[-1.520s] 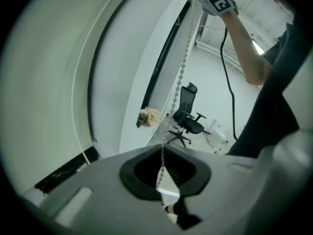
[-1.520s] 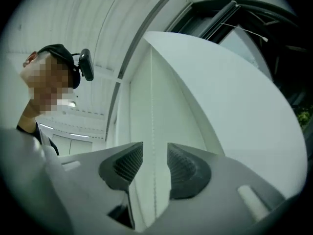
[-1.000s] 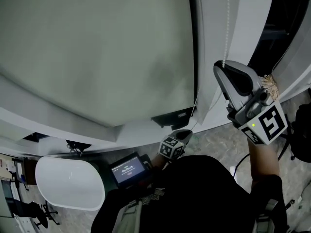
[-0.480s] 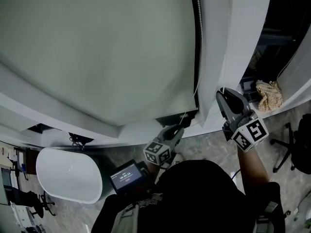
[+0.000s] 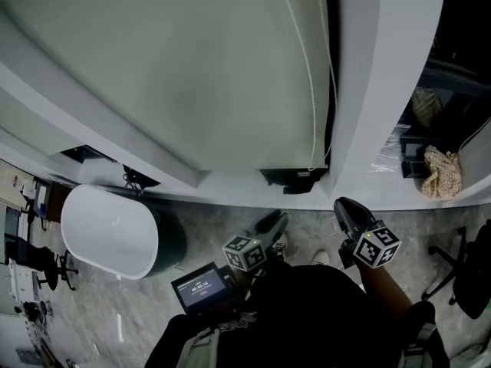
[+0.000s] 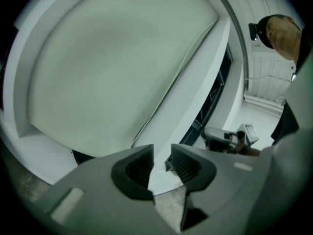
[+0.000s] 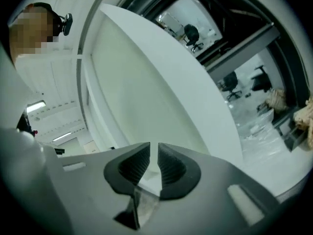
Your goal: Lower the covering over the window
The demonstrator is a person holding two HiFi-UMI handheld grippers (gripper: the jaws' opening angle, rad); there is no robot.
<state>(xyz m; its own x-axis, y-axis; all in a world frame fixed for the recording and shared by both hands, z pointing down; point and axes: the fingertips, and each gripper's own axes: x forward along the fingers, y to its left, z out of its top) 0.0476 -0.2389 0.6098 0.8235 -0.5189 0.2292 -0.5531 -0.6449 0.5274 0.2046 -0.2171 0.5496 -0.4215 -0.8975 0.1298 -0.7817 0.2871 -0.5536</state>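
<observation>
Blind hangs long-axis vertical (cord beside it); left gripper, right gripper fingers just opened narrowly, empty.

Open-plan office or workroom, black swivel chairs on castors, another black wheeled chair on grey speckled stone floor, white oval table, tall window with pale grey roller blind
</observation>
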